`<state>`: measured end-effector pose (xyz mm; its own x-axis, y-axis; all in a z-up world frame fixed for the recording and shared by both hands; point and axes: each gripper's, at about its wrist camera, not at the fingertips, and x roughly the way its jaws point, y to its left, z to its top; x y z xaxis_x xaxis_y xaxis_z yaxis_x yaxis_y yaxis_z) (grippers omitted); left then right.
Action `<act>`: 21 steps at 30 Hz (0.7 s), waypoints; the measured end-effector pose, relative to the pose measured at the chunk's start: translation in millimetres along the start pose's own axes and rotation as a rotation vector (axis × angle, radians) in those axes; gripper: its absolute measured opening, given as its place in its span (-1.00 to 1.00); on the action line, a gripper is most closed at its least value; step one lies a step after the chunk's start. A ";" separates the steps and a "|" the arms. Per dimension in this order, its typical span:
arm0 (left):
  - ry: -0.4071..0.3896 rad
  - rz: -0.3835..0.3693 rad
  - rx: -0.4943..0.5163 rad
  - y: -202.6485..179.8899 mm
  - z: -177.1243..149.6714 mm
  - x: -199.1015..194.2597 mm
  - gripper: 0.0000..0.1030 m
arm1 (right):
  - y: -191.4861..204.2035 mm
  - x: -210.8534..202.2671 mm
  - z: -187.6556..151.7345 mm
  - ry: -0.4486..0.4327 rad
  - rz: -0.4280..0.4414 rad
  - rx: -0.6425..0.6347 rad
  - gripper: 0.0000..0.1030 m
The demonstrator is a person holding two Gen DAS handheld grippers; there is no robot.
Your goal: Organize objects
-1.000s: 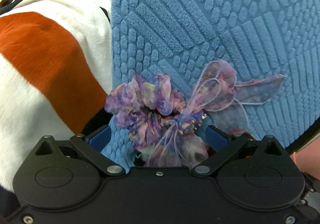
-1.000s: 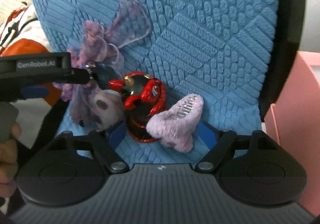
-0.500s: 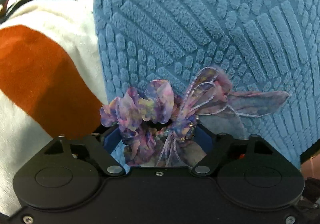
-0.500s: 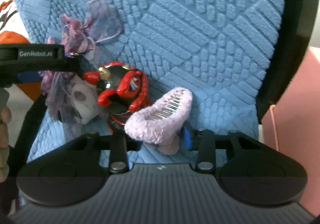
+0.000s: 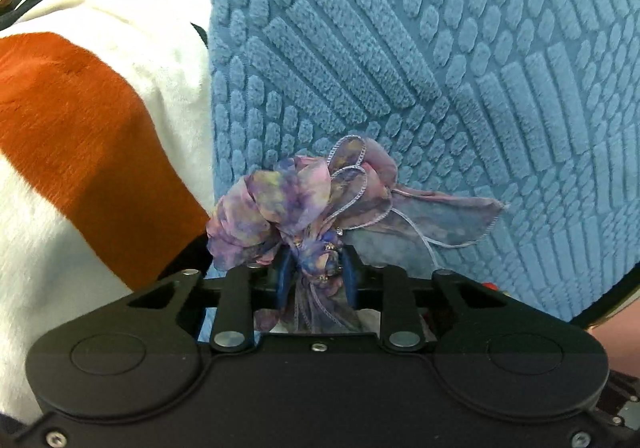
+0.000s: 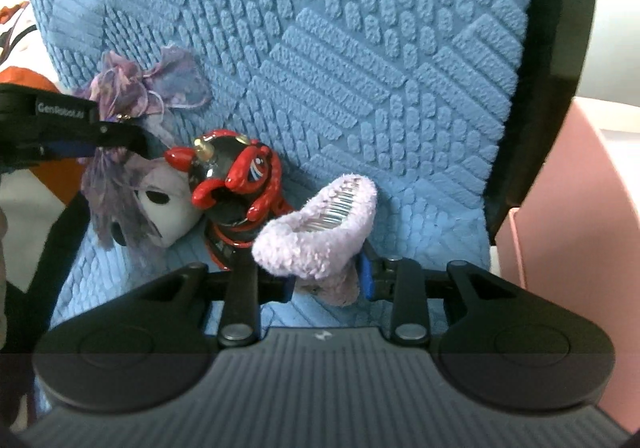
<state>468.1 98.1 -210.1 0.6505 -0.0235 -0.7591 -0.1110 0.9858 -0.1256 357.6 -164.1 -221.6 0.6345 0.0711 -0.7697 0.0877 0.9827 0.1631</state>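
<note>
My left gripper (image 5: pixel 315 272) is shut on a purple ribbon scrunchie (image 5: pixel 288 203), held over the blue textured cushion (image 5: pixel 440 47). The scrunchie (image 6: pixel 136 91) and the left gripper (image 6: pixel 120 135) also show at the left of the right wrist view. My right gripper (image 6: pixel 326 280) is shut on a fluffy lilac hair clip (image 6: pixel 320 232), whose metal teeth face up. A red and black figurine (image 6: pixel 236 187) stands on the cushion (image 6: pixel 360 27) between the two grippers. A white plush with dark spots (image 6: pixel 168 207) lies beside it, partly under the scrunchie.
A white and rust-orange blanket (image 5: pixel 80 107) lies left of the cushion. A pink box (image 6: pixel 568 207) stands at the right. A black curved rim (image 6: pixel 560 27) edges the cushion's right side.
Both grippers have closed: the left on the scrunchie, the right on the lilac clip. The clip has been lifted and tilted a little.
</note>
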 end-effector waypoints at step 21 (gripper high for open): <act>0.019 -0.180 -0.143 10.3 -56.7 -87.7 -0.55 | 12.4 -81.7 -55.7 -0.038 0.016 0.003 -0.35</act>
<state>367.3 100.9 -181.1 0.6553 -0.2013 -0.7281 -0.1004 0.9321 -0.3480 264.1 -148.2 -191.0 0.6641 0.0799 -0.7433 0.0800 0.9810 0.1769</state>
